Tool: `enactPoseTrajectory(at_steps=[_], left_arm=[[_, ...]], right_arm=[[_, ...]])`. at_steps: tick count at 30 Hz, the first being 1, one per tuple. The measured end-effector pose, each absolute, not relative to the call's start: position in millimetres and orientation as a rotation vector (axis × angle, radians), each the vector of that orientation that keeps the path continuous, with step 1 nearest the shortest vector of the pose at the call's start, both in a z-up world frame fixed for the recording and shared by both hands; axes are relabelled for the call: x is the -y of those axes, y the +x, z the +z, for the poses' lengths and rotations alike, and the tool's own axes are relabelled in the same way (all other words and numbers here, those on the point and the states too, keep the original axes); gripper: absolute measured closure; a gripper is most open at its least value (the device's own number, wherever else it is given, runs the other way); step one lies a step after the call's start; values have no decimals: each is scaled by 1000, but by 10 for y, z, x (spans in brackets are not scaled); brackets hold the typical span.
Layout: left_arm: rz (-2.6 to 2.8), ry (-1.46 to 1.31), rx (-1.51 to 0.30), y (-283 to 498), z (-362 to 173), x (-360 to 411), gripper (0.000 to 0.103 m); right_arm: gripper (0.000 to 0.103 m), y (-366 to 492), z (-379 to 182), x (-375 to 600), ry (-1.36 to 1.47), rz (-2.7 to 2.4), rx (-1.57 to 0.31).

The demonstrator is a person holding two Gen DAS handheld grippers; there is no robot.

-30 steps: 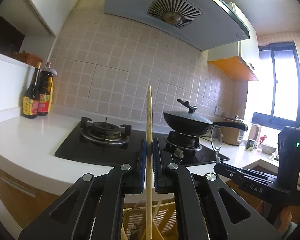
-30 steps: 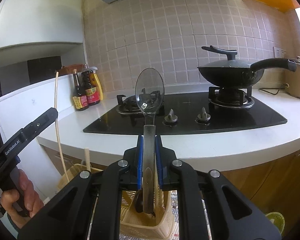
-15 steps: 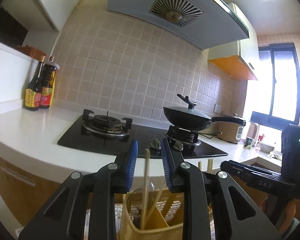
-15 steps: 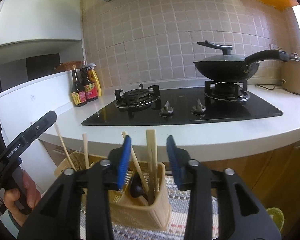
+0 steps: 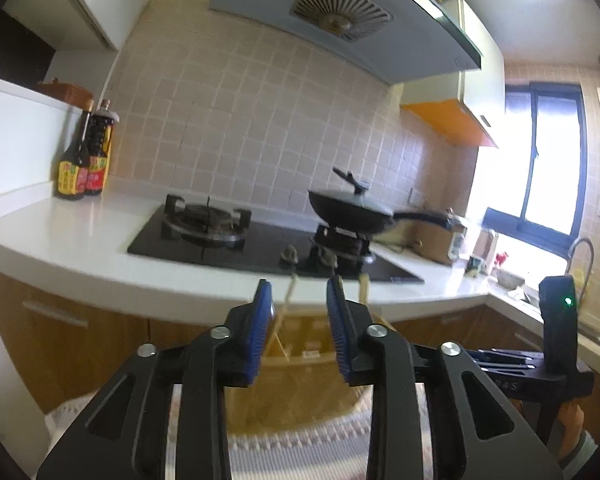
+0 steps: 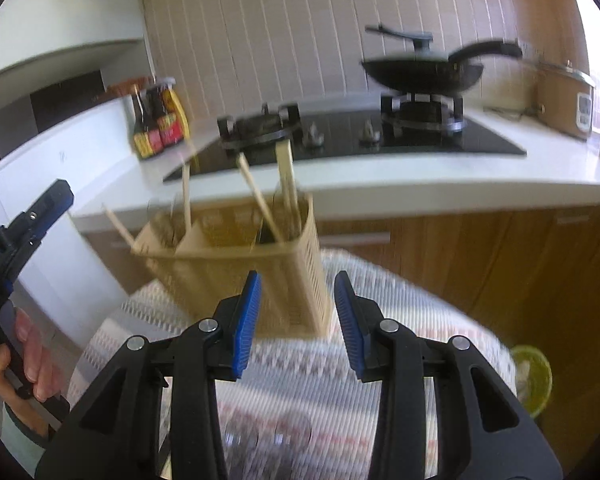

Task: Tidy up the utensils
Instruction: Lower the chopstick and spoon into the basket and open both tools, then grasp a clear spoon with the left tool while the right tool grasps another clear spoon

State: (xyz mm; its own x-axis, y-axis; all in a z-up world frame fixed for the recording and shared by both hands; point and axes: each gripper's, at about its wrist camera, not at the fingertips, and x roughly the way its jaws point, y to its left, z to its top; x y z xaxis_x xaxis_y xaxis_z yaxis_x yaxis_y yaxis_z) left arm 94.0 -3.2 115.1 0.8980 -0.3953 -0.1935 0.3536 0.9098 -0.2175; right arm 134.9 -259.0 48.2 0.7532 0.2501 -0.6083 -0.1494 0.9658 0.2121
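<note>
A tan slotted utensil basket (image 6: 240, 272) stands on a woven mat (image 6: 380, 360) and holds several wooden chopsticks (image 6: 260, 200) standing upright or leaning. My right gripper (image 6: 298, 292) is open and empty, just in front of the basket. My left gripper (image 5: 300, 304) is open and empty, above the same basket (image 5: 300, 352), with a chopstick (image 5: 286, 300) rising between its blue pads. The left gripper also shows at the left edge of the right wrist view (image 6: 28, 220). The spoon is hidden inside the basket.
A white counter (image 6: 420, 176) carries a black gas hob (image 6: 360, 140) with a lidded wok (image 6: 420, 68). Sauce bottles (image 6: 160, 124) stand at the left, a rice cooker (image 6: 564, 96) at the right. Wooden cabinets (image 6: 500, 260) lie below. A green object (image 6: 532, 376) sits right of the mat.
Both grippers opened and let go: the chopstick and the spoon dropped into the basket. Both grippers have since drawn back and down, jaws wider.
</note>
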Motion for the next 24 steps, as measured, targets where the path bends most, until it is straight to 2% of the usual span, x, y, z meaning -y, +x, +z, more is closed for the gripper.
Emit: enactPoseTrajectory(at_steps=[13,24], left_arm=[[-413,-198,-632,632,449,-112,73],[-472,-218,-907,661,-117,-85,71]], right_arm=[[68,1032,-190,2464,187,188,-1081],[68,914,-546,2326,169,191,-1221]])
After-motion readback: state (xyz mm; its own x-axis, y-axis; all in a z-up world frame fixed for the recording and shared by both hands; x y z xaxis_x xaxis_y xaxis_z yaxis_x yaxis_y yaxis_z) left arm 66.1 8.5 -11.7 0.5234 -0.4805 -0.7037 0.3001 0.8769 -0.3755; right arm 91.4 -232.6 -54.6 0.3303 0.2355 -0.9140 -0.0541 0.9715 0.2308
